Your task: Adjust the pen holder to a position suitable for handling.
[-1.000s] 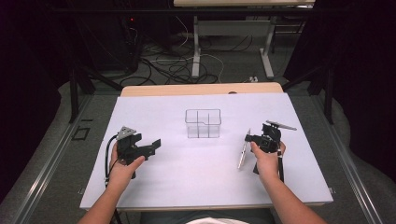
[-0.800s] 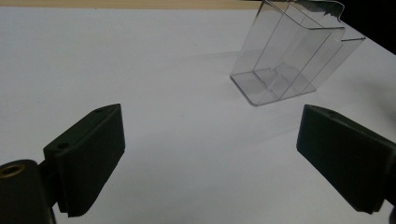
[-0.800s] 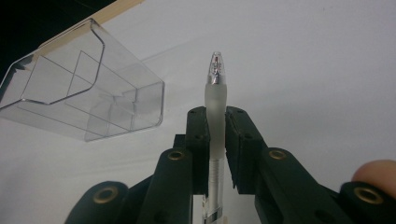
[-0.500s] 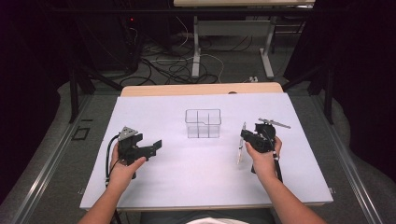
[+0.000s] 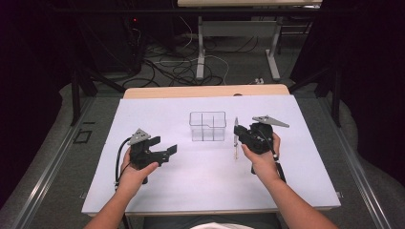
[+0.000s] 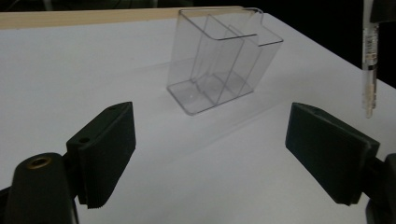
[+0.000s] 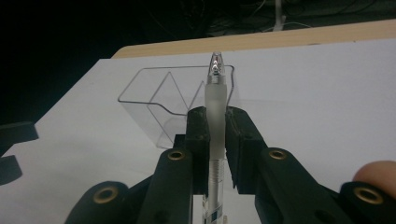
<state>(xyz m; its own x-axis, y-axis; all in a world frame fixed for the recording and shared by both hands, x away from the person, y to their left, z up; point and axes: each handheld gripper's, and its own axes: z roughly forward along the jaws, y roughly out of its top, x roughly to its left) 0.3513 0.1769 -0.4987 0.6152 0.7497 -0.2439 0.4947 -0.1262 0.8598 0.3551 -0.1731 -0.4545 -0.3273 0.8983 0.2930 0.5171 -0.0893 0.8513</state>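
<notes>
A clear plastic organizer (image 5: 207, 126) with several compartments stands on the white sheet (image 5: 191, 191), a little back from its middle. My right gripper (image 5: 239, 132) is just right of it, shut on a frosted clear pen (image 5: 235, 143) that it holds upright and off the sheet. In the right gripper view the pads clamp the pen (image 7: 215, 93) mid-barrel, with the organizer (image 7: 154, 98) behind. My left gripper (image 5: 167, 150) hovers at the front left, open; its jaws have just been closing a little with nothing between them. It faces the organizer (image 6: 219, 60), and the pen (image 6: 369, 70) hangs at the right.
The white sheet covers a wooden table whose far edge (image 5: 205, 90) shows behind it. Beyond lie a dark floor with cables (image 5: 181, 67) and table legs (image 5: 200, 47). The other gripper's jaw tips (image 7: 14, 140) sit at the left edge of the right gripper view.
My right hand has carried the pen up and left, closer to the organizer, and the pen now stands more upright. The left gripper has shifted slightly toward the middle.
</notes>
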